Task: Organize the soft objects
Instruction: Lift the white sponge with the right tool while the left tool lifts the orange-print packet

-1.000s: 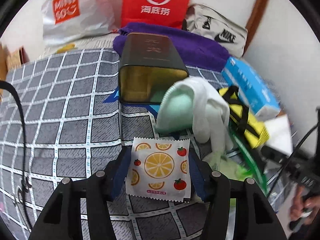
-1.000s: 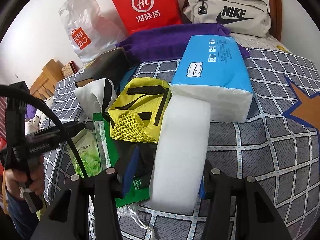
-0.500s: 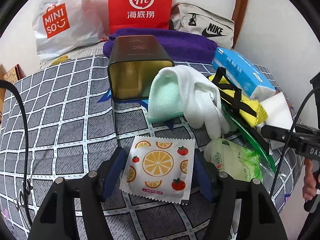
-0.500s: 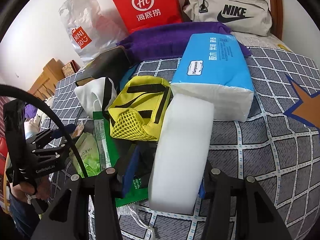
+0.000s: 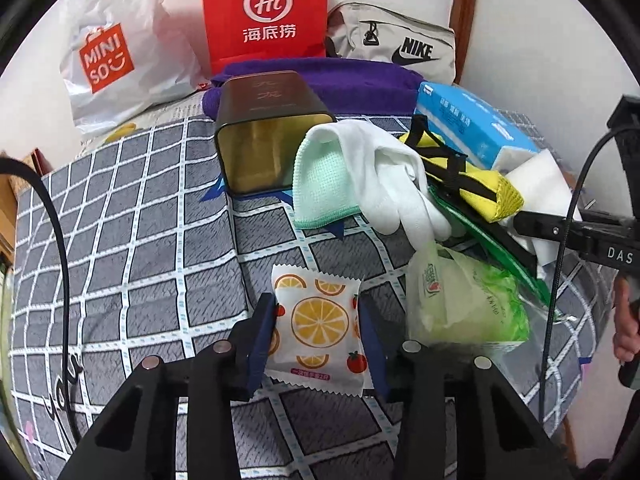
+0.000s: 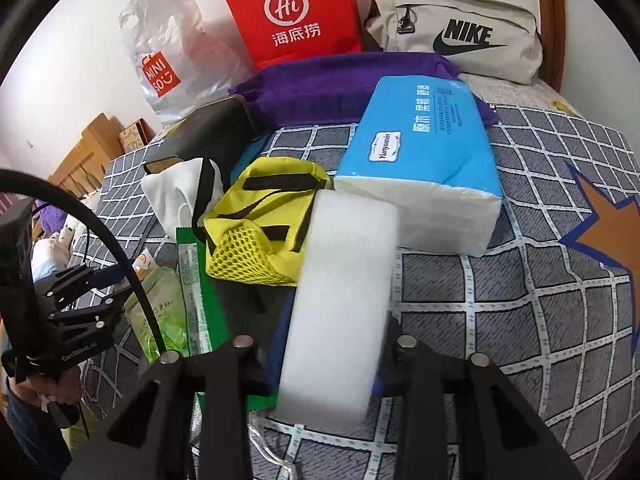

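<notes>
**Both grippers hold soft items over the bed**

The left gripper [image 5: 318,336] has its fingers pinching an orange-print packet [image 5: 318,324] just above the checked bedspread [image 5: 140,240]. The right gripper [image 6: 334,356] has its fingers clamped on a white foam block [image 6: 340,304], which touches the yellow mesh bag [image 6: 264,220] and the blue tissue pack [image 6: 424,160].

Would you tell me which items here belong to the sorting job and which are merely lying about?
Job: orange-print sachet in left gripper; white sponge in right gripper; white gloves; mint cloth.
Lying about: red bag; Nike pouch.
</notes>
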Available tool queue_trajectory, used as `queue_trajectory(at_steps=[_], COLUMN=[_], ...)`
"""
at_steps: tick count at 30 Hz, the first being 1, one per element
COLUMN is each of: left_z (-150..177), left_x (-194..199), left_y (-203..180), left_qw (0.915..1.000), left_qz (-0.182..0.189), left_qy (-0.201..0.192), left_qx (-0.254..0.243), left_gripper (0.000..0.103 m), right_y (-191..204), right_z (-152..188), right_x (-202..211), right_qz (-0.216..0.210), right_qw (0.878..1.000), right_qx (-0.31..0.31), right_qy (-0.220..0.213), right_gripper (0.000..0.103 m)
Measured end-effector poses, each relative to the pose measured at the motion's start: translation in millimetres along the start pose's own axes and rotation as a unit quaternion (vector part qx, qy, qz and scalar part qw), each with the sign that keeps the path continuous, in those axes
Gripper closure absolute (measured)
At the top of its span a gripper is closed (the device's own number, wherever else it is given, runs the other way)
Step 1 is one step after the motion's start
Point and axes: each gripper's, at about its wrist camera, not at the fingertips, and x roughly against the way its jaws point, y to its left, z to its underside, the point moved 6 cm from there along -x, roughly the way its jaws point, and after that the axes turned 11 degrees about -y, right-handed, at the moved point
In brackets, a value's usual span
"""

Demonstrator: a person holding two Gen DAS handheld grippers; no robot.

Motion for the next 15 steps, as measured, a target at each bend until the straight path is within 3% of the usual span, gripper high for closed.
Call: queue_trajectory(at_steps=[15], left_z=[-27.3], left_x=[25.0], left_y=[10.8], left_qw=[0.9993], left_qz=[0.004], left_qy=[-0.020], left_qx=[0.032], left_gripper=[0.064], right_y=[8.7], right_z=[-24.0], right_x=[34.1], right_qz=[-0.021], right_qw=[0.999], right_qx=[0.016], right_qy=[-0.036], right_gripper=[0.071])
